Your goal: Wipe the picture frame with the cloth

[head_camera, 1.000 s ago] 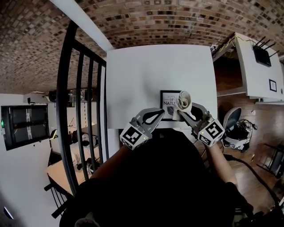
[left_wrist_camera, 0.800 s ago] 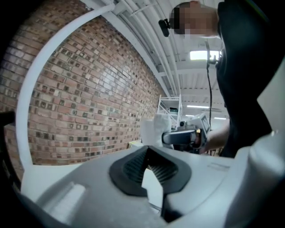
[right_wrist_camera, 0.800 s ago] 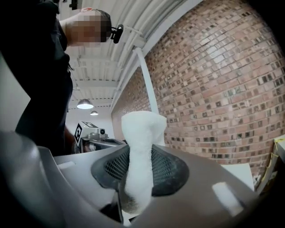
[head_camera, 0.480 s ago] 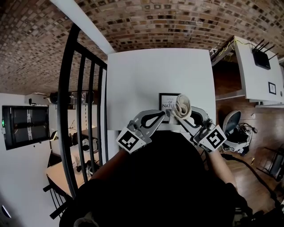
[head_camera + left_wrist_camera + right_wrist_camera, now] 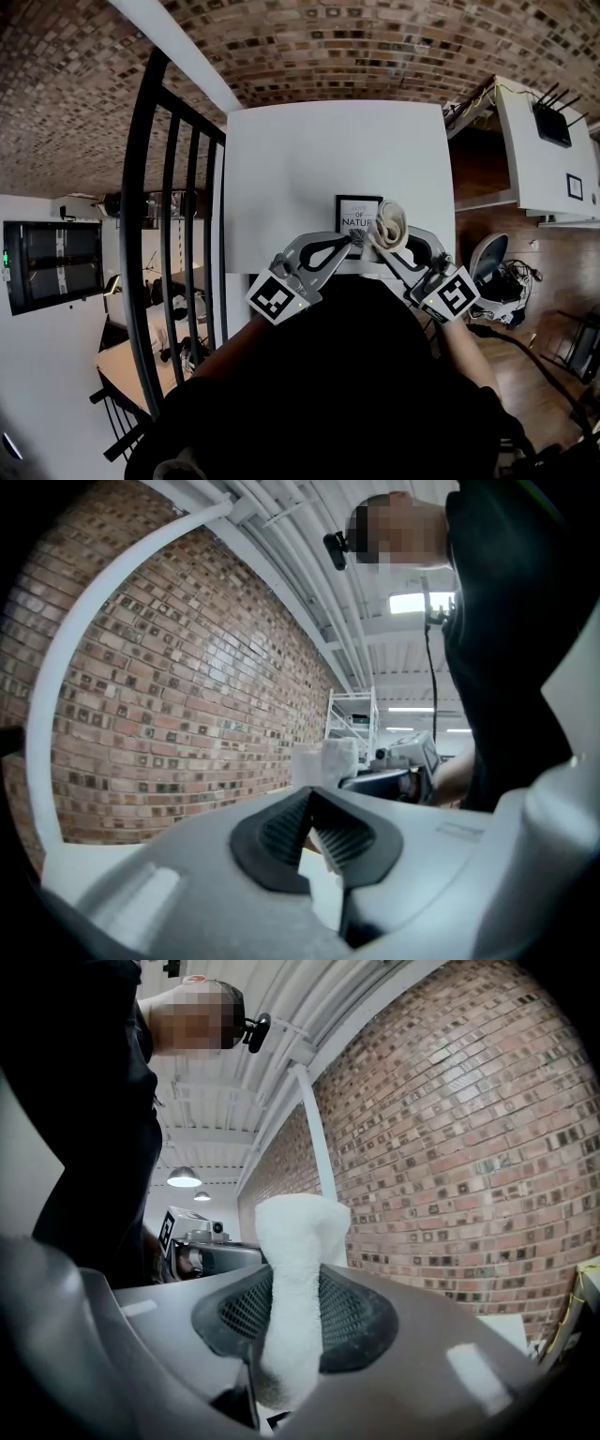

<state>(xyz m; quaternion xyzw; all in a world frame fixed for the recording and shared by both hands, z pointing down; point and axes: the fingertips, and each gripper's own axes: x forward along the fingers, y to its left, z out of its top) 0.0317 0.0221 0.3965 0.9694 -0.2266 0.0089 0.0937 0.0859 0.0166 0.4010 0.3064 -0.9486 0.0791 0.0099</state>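
A black picture frame [image 5: 356, 214] with a white print lies near the front right edge of the white table [image 5: 300, 169]. My right gripper [image 5: 384, 246] is shut on a rolled beige cloth [image 5: 390, 225], which stands up from the jaws over the frame's right side. In the right gripper view the cloth [image 5: 292, 1269] is pinched between the ribbed pads of the right gripper [image 5: 291, 1283]. My left gripper [image 5: 351, 240] is shut, its tips at the frame's lower left corner. In the left gripper view the left gripper [image 5: 309, 797] has its pads meeting, with the cloth [image 5: 323, 761] beyond.
A black metal railing [image 5: 169, 234] runs along the table's left side. A brick wall [image 5: 328, 47] stands behind the table. To the right are a white shelf unit with a router [image 5: 553, 117] and cables on the wooden floor.
My left gripper's tips have edged right, onto the frame's lower left corner. The cloth in my right gripper has shifted slightly over the frame's right side.
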